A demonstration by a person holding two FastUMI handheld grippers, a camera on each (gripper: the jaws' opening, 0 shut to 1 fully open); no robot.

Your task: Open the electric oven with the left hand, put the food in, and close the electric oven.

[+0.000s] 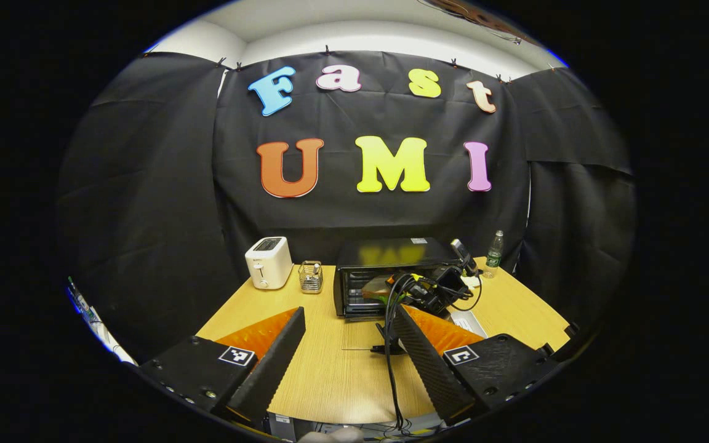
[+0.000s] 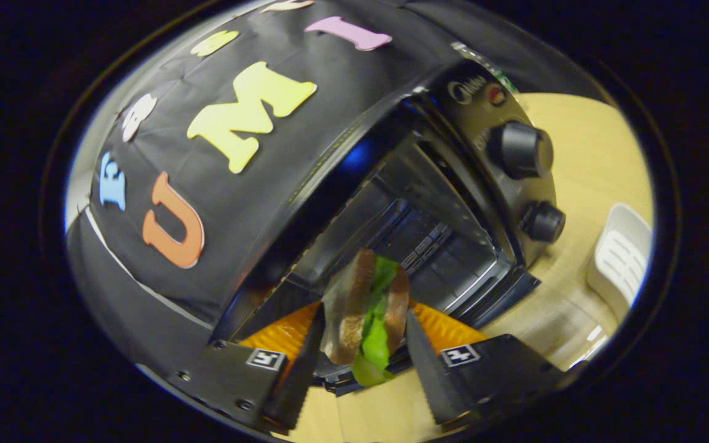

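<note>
The right claw (image 2: 364,326) is clamping a sandwich (image 2: 367,314) between its two fingers, bread slices on edge with green lettuce hanging out below. Just ahead of it, the electric oven (image 2: 428,227) is standing open, its dark cavity directly beyond the sandwich and its knobs (image 2: 524,151) off to the claw's right. The likely trouble: the claw is tilting, so the sandwich could catch on the door frame or shed its lettuce on entry; a loose grip could let the slices slide apart. The left claw (image 1: 348,344) is hanging back over the bench (image 1: 336,375), fingers apart and empty, with the oven well ahead of it.
</note>
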